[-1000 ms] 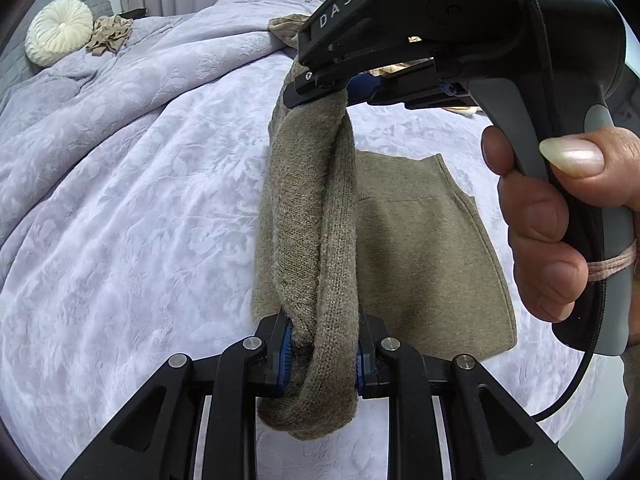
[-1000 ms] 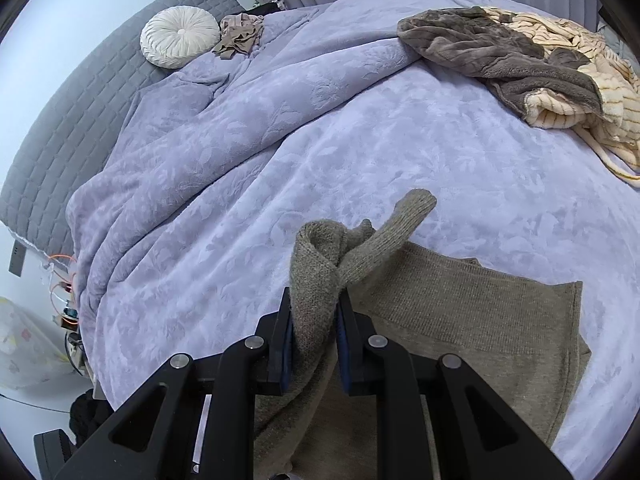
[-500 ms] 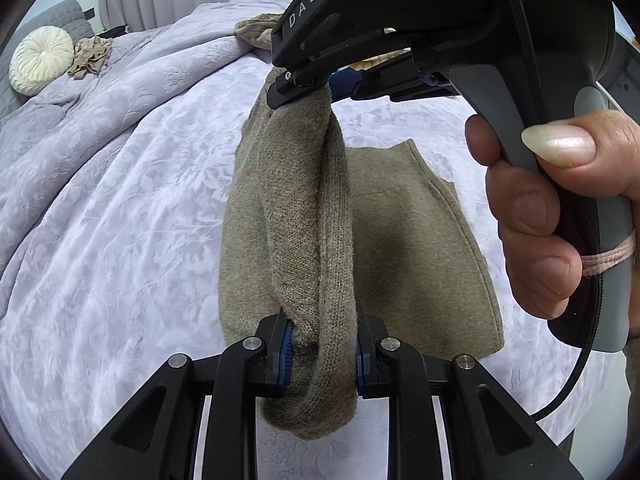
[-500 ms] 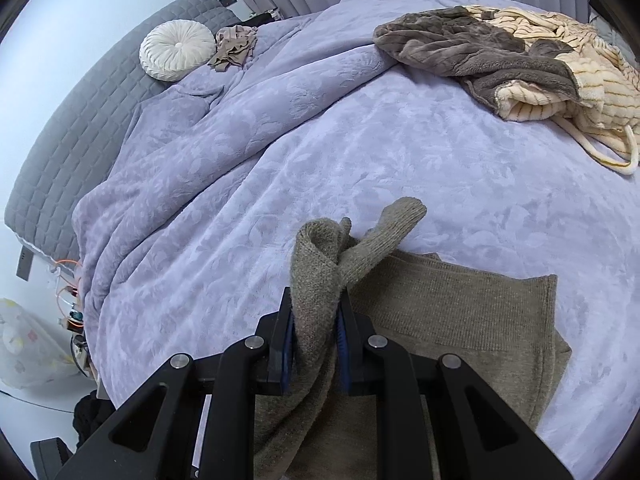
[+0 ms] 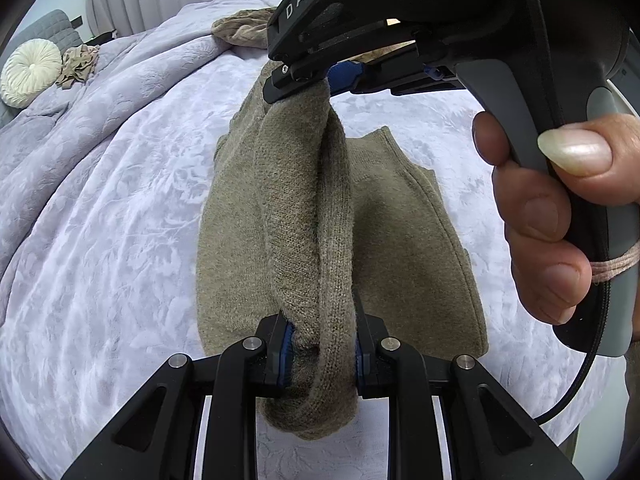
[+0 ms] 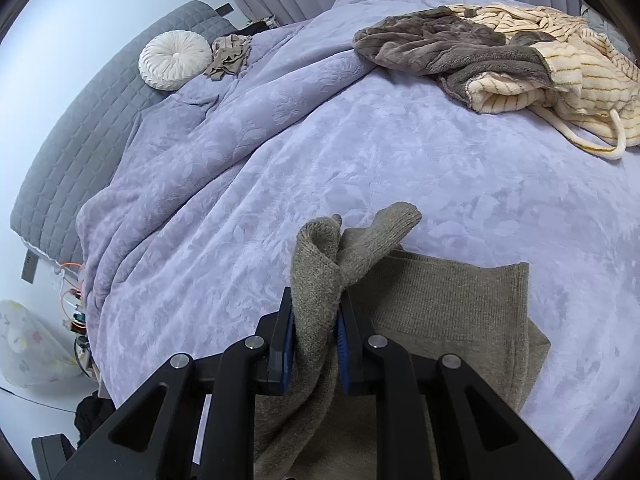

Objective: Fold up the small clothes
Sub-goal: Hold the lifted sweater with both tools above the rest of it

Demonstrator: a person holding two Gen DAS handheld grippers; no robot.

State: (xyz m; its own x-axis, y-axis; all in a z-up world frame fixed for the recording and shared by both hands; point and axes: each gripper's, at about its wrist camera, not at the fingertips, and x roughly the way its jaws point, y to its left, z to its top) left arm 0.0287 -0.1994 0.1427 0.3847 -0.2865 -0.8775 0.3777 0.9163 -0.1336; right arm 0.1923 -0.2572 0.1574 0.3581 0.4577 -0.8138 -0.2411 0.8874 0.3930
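Sweater on lilac bedspread | left gripper at 6 o'clock, right gripper at 12, both clenched on raised edge | fold half-done; lay over, flatten left | pile unfolded

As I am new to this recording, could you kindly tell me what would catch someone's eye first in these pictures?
First, the olive knitted garment in the middle of the lilac bedspread: a bunched edge of it is lifted and stretched between the left tool and the right tool, both clamped on it. Next, the heap of brown and cream striped clothes at the far right, and the round white cushion by the grey headboard.
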